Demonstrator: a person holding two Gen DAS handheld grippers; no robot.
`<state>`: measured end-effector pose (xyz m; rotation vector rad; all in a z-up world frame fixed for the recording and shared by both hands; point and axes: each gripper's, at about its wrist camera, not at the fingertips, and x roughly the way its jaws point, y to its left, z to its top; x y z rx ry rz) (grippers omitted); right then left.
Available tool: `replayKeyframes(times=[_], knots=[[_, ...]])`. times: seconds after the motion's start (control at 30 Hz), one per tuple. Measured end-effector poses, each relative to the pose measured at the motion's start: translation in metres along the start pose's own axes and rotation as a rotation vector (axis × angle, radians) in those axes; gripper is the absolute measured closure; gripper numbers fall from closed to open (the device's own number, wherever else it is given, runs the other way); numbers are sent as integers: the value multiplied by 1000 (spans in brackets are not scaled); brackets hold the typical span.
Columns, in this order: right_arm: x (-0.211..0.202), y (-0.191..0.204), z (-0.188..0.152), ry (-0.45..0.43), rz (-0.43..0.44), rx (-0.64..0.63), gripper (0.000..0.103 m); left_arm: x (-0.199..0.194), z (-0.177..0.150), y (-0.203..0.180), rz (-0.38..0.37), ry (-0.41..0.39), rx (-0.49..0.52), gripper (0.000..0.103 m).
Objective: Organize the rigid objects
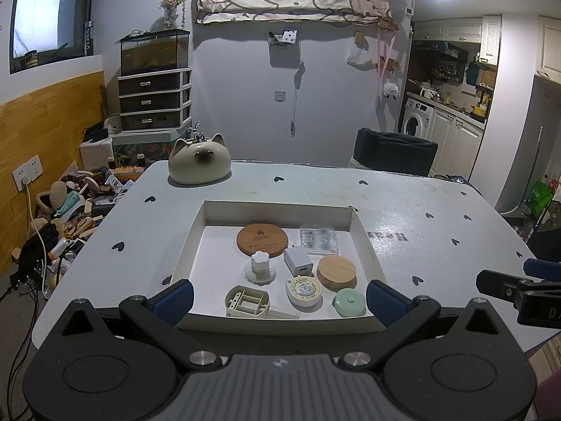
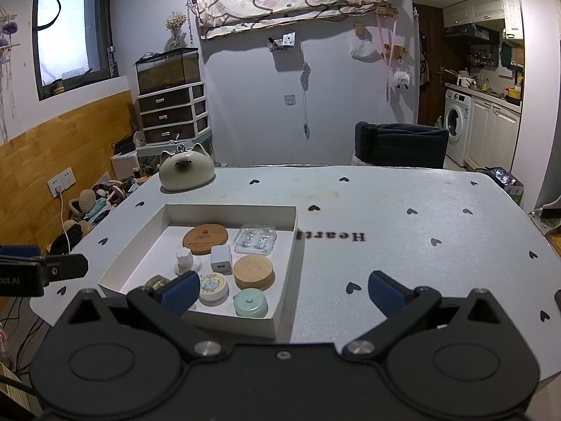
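A white shallow box (image 1: pixel 196 242) (image 2: pixel 284 270) lies on the table and holds several small objects: a cork coaster (image 1: pixel 262 239) (image 2: pixel 205 240), a clear plastic case (image 1: pixel 318 239) (image 2: pixel 256 239), a white charger plug (image 1: pixel 298 261) (image 2: pixel 221 259), a wooden round lid (image 1: pixel 336 272) (image 2: pixel 253 273), a white knob on a suction base (image 1: pixel 260 266), a round tape measure (image 1: pixel 304 290) (image 2: pixel 212 286), a mint round tin (image 1: pixel 349 302) (image 2: pixel 250 302) and a beige plastic part (image 1: pixel 247 302). My left gripper (image 1: pixel 279 301) is open, at the box's near edge. My right gripper (image 2: pixel 282 293) is open, over the box's right near corner.
A ceramic cat-shaped pot (image 1: pixel 199 162) (image 2: pixel 186 170) stands at the table's far left. The table top (image 1: pixel 420 210) has heart marks. A dark chair (image 1: pixel 394 151) stands behind the table. Clutter lies on the floor at the left (image 1: pixel 70 210).
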<state>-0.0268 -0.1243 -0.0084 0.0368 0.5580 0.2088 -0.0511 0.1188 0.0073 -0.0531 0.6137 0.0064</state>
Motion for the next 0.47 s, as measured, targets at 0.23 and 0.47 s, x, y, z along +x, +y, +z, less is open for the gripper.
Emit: replayKeyframes(times=[0.23,0.47], knots=[[0,0,-1,0,1,-2,0,0,0,0,3,0,-2,0],[-1,3,-3,2,2,-7,0,-3,0,1,10,0,-4,0]])
